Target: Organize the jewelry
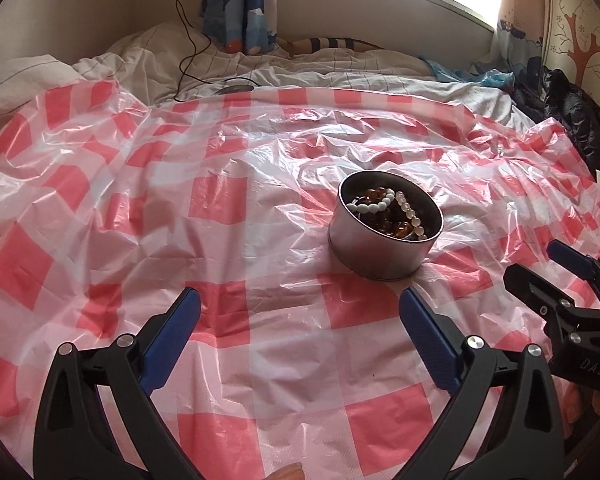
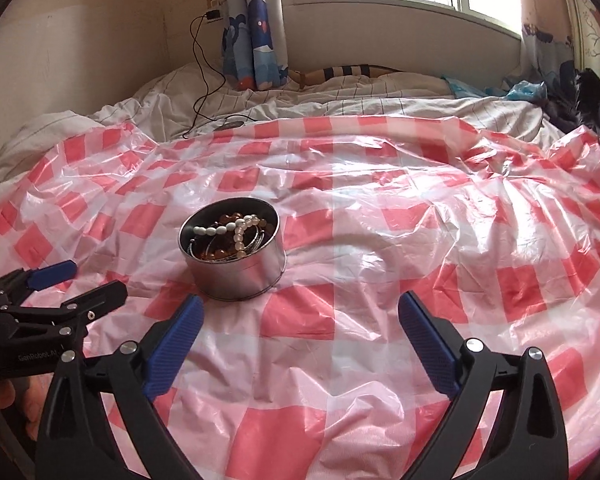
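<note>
A round metal tin (image 1: 384, 254) stands on a red-and-white checked plastic sheet (image 1: 220, 200). It holds a white bead bracelet (image 1: 374, 204), amber beads (image 1: 400, 226) and thin metal bangles. My left gripper (image 1: 300, 304) is open and empty, just short of the tin and to its left. In the right wrist view the tin (image 2: 238, 276) sits ahead and left of my right gripper (image 2: 300, 308), which is open and empty. Each gripper shows at the edge of the other's view: the right one (image 1: 540, 268) and the left one (image 2: 88, 284).
The sheet covers a bed with a rumpled white quilt (image 1: 260, 68) behind it. A black cable (image 1: 188, 32) runs from a wall socket to a dark device (image 1: 234, 89) on the quilt. Dark clothing (image 1: 572, 112) lies at the far right. A curtain (image 1: 240, 4) hangs under the window.
</note>
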`<state>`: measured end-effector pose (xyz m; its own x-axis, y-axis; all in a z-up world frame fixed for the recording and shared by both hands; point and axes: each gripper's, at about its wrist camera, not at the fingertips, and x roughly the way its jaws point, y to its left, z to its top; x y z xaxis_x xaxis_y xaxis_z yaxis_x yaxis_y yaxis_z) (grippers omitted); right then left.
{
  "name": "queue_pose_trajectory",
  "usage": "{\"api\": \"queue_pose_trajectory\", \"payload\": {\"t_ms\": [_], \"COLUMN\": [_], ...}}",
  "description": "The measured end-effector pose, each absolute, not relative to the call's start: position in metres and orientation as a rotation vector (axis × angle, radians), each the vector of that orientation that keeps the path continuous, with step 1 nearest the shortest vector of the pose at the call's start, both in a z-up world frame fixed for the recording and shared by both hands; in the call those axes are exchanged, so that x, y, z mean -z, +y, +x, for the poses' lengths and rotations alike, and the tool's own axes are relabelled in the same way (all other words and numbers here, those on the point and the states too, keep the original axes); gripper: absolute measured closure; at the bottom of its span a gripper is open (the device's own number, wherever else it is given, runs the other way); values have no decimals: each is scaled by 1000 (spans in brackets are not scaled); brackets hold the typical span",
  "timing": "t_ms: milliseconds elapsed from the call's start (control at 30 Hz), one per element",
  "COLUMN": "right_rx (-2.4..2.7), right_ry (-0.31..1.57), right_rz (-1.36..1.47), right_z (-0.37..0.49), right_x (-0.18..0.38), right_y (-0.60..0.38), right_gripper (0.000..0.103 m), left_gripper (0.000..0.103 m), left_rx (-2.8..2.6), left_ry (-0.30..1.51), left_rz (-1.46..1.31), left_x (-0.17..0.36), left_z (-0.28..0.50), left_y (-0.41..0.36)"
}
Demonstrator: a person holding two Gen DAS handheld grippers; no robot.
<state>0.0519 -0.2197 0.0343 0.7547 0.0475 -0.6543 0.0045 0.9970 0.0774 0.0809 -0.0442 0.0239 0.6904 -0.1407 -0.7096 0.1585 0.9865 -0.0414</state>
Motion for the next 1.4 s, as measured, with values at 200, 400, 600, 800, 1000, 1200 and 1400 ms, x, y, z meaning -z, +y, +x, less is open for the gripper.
{"api": "queue_pose_trajectory", "payload": {"t_ms": [200,400,600,800,1000,1200,1400], "right_rx": [3,5,6,8,9,9,10], "right_ry": [736,736,737,745,751,752,757], "right_rz": [109,109,109,123,134,132,136], "right_z": [59,59,60,60,61,61,62], "right_x": [-31,-31,-30,-27,-25,-24,-22], "right_y": [-228,-228,-228,-231,-232,-231,-231], "right_gripper": [9,8,8,8,8,8,8], "left_gripper": [8,8,8,8,8,8,8], "left_rx": [125,139,134,124,171,186,194], "left_ry": [784,788,796,817,818,818,823], "left_rz": [7,23,24,24,37,71,82], "left_x": [-27,-27,-27,-26,-27,-27,-27], "left_z": [89,88,87,91,88,86,85], "left_y": [-42,-47,-48,-46,-49,-58,-61]}}
